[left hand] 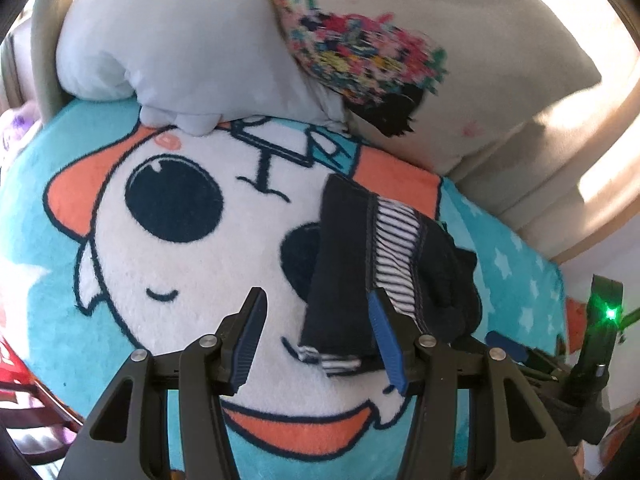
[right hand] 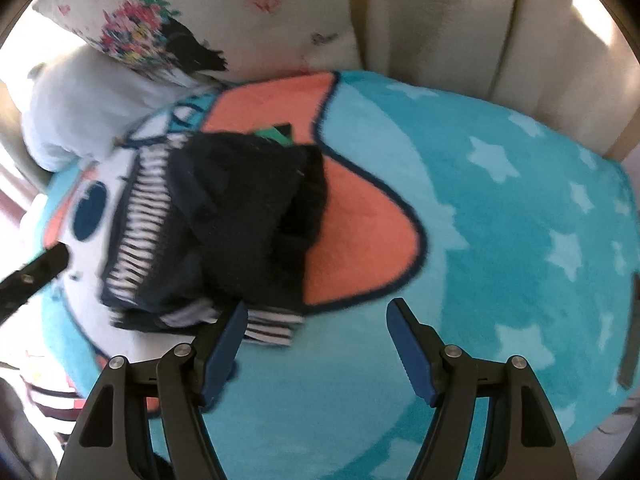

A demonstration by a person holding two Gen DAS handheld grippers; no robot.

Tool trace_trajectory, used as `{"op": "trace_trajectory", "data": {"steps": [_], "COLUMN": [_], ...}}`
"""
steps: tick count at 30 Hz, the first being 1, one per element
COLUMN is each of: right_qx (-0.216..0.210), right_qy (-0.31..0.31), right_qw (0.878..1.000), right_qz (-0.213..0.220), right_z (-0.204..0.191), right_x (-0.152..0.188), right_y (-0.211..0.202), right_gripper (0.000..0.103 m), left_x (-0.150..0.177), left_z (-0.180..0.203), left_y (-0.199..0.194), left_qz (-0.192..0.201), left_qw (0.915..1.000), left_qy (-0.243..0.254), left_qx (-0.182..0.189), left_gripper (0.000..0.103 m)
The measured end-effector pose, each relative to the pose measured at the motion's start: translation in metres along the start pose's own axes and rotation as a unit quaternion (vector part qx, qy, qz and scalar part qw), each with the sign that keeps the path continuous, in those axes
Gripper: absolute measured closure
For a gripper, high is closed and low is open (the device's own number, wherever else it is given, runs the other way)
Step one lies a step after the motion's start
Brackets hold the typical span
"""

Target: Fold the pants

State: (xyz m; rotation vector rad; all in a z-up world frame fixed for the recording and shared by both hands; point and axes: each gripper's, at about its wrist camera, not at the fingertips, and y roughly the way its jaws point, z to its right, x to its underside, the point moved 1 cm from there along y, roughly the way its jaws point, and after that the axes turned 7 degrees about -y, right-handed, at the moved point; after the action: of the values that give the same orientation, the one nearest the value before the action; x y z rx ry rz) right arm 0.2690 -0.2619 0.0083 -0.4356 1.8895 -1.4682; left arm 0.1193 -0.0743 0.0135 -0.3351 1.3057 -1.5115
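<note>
Black linkage arms fill the bottom of each wrist view, ending in blue ribbed pads. On the left gripper point(left hand: 318, 302) the jaws stand apart with nothing pinched between them; its right-hand pad overlaps the lower edge of the pants point(left hand: 380, 264), though whether it rests on the cloth or hangs just above it I cannot tell from this angle. The right gripper point(right hand: 318, 312) is likewise spread wide and empty, its left pad just beside the striped hem of the garment and its other pad over bare turquoise.

The pants are dark navy with a band of white-and-navy stripes, gathered into a thick, compact bundle. In the left wrist view they lie toward 3 o'clock of centre, over one dark eye of the cartoon face. In the right wrist view they sit at about 10 o'clock, somewhat blurred, with a green tag point(right hand: 274, 133) poking out at their far edge.

They rest on a plush blanket point(right hand: 500, 220) printed with a white cartoon face, orange patches and pale stars on turquoise. At 12 o'clock in the left view a white pillow point(left hand: 168, 40) and a floral cushion point(left hand: 460, 12) lean against a beige sofa back point(right hand: 460, 20). The other gripper's green light point(left hand: 611, 313) shows at 4 o'clock in the left view.
</note>
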Motion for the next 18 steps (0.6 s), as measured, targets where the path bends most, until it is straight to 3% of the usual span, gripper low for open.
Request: {"op": "trace_trajectory", "data": {"steps": [4, 7, 11, 15, 18], "right_qx": [-0.075, -0.118, -0.147, -0.165, -0.204], "right_qy": [0.033, 0.061, 0.075, 0.088, 0.108], "right_qw": [0.997, 0.991, 0.986, 0.982, 0.973], "right_qz": [-0.011, -0.015, -0.017, -0.022, -0.026], "right_z": [-0.002, 0.001, -0.001, -0.003, 0.002], "right_x": [-0.011, -0.017, -0.027, -0.036, -0.038], "right_y": [0.009, 0.021, 0.038, 0.051, 0.054], "right_gripper": [0.026, 0.026, 0.026, 0.022, 0.022], "left_x": [-0.016, -0.026, -0.038, -0.038, -0.034], "left_z": [-0.017, -0.019, -0.013, -0.001, 0.007], "left_y": [0.011, 0.019, 0.042, 0.069, 0.085], "left_qz": [-0.026, -0.035, -0.073, -0.109, -0.137], "left_qw": [0.9989, 0.9989, 0.9959, 0.9914, 0.9867], "left_qy": [-0.031, -0.023, -0.022, -0.014, -0.013], "left_qx": [0.025, 0.022, 0.048, 0.07, 0.085], "left_gripper": [0.051, 0.051, 0.044, 0.044, 0.044]}}
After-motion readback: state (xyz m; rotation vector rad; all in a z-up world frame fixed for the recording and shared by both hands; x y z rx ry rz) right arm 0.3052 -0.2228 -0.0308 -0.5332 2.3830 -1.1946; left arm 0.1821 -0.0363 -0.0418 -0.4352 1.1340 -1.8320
